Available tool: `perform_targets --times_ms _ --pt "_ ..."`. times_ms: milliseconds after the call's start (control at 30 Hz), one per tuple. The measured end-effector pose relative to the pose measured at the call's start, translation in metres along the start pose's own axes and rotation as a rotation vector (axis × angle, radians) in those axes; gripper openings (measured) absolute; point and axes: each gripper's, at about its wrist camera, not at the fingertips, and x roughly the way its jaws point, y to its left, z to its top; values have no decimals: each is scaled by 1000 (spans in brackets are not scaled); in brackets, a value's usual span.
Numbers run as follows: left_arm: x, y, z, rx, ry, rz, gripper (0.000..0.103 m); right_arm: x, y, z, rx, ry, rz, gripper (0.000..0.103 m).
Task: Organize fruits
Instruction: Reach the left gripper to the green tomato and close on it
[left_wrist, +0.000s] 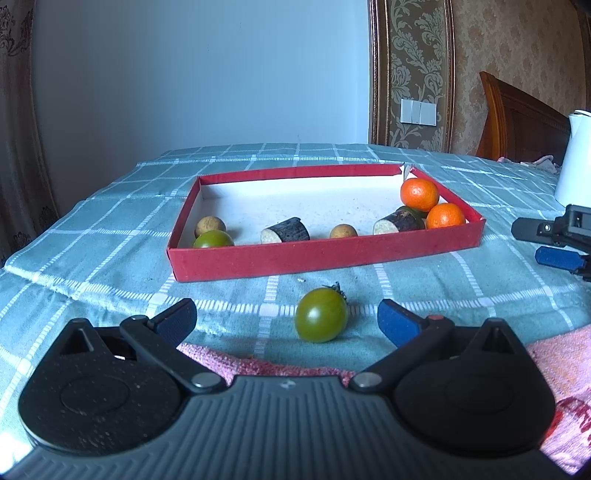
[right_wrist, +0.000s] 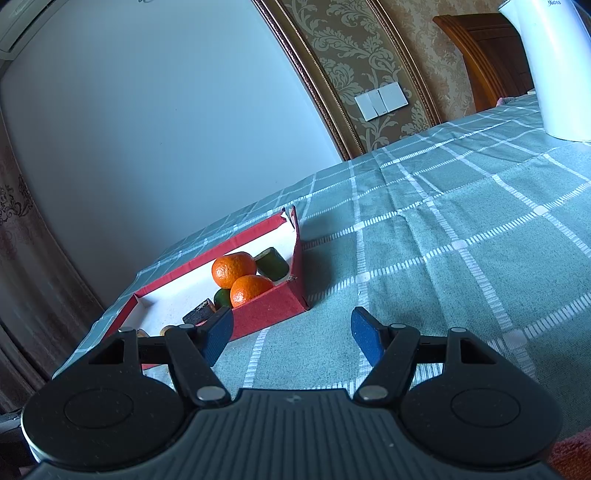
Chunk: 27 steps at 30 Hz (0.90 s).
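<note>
A green tomato (left_wrist: 321, 314) lies on the checked cloth in front of the red tray (left_wrist: 325, 254). My left gripper (left_wrist: 288, 321) stands open just short of it, blue pads apart on either side. In the tray lie another green tomato (left_wrist: 213, 239), two tan round fruits (left_wrist: 209, 225), two dark cut pieces (left_wrist: 285, 230) and two oranges (left_wrist: 419, 194). My right gripper (right_wrist: 291, 338) is open over bare cloth, to the right of the tray (right_wrist: 269, 310), with nothing between its fingers. It also shows at the right edge of the left wrist view, right gripper (left_wrist: 554, 242).
A white kettle (left_wrist: 574, 158) stands at the right on the table, also close in the right wrist view as kettle (right_wrist: 546, 66). A pink towel (left_wrist: 554, 369) lies at the table's near edge. A wooden headboard and papered wall stand behind.
</note>
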Motion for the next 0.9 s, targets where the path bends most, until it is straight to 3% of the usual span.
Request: perform_targets --times_ms 267,433,667,900 --pt "4 4 2 -37 18 -27 102 0 0 -1 0 3 -1 70" --pt "5 3 4 -34 27 -57 92 0 0 0 0 3 -1 70" --pt "10 4 3 -51 51 -71 91 0 0 -1 -1 4 0 70" --pt "14 4 3 -63 72 -100 77 1 0 -2 0 5 -1 70"
